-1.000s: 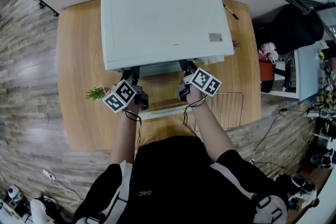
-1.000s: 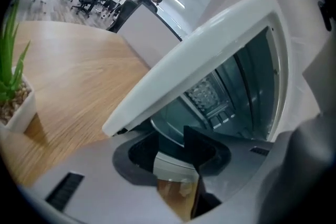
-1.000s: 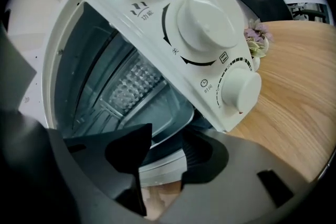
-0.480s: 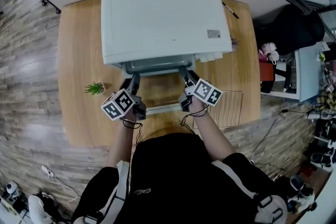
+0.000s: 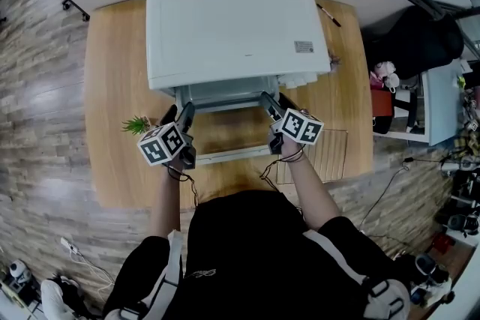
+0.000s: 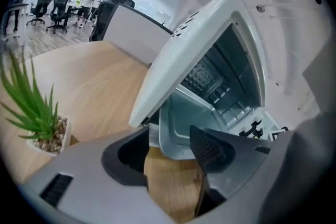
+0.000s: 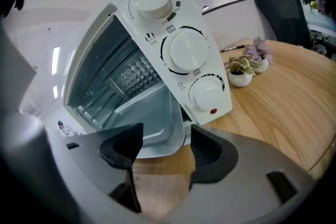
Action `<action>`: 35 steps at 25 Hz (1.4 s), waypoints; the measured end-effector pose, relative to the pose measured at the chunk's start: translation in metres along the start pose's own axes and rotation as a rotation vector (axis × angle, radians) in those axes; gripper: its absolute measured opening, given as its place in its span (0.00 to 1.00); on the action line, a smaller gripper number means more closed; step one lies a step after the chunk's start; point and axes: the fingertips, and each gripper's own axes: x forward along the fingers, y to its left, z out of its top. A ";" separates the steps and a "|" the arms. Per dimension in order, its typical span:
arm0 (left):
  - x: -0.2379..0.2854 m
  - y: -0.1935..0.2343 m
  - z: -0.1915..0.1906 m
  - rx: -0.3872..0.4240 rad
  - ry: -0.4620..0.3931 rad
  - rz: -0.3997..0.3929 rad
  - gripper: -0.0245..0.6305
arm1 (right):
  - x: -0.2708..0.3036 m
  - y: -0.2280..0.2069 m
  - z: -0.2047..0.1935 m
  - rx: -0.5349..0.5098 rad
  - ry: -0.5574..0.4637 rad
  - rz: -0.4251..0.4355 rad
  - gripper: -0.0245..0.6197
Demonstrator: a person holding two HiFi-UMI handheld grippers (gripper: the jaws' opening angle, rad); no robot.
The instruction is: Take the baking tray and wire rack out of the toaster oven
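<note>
Position of the baking tray [image 5: 221, 95] relative to both grippers: the tray sits part-way out of the white toaster oven [image 5: 236, 30], projecting over the lowered glass door [image 5: 225, 135], with its long axis running left to right across the opening. The left gripper [image 6: 170, 136] faces the tray's left front corner and the right gripper [image 7: 167, 132] its right front corner; both point slightly downward at the rim, and neither appears nearer than the other. The jaws of both grippers are opening. In each gripper view the tray's front rim shows in the gap just ahead of the tips, but no pad presses on it. The wire rack [image 5: 330, 154] already lies on the wooden table [image 5: 112, 86], to the right of the door. Three white knobs [image 7: 184, 52] line the control panel, and the printing around them is too small to read. A small label [image 5: 304, 47] on the oven's top is likewise illegible. The grippers carry only square markers.
</note>
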 end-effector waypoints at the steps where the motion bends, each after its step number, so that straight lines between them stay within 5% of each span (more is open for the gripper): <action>1: 0.004 0.000 0.003 0.013 0.006 -0.005 0.39 | 0.003 -0.001 0.003 -0.022 0.005 -0.006 0.47; 5: 0.015 -0.003 0.001 0.173 0.052 0.031 0.34 | 0.009 -0.005 0.006 -0.130 0.025 -0.065 0.27; 7: 0.014 -0.003 -0.002 0.208 0.045 0.055 0.34 | 0.006 -0.006 0.004 -0.172 0.034 -0.090 0.27; 14: -0.004 -0.007 -0.017 0.200 0.044 0.000 0.32 | -0.011 -0.004 -0.009 -0.205 0.055 -0.097 0.28; 35: -0.089 -0.036 -0.097 0.169 0.036 0.053 0.32 | -0.099 -0.008 -0.068 -0.180 0.053 -0.013 0.28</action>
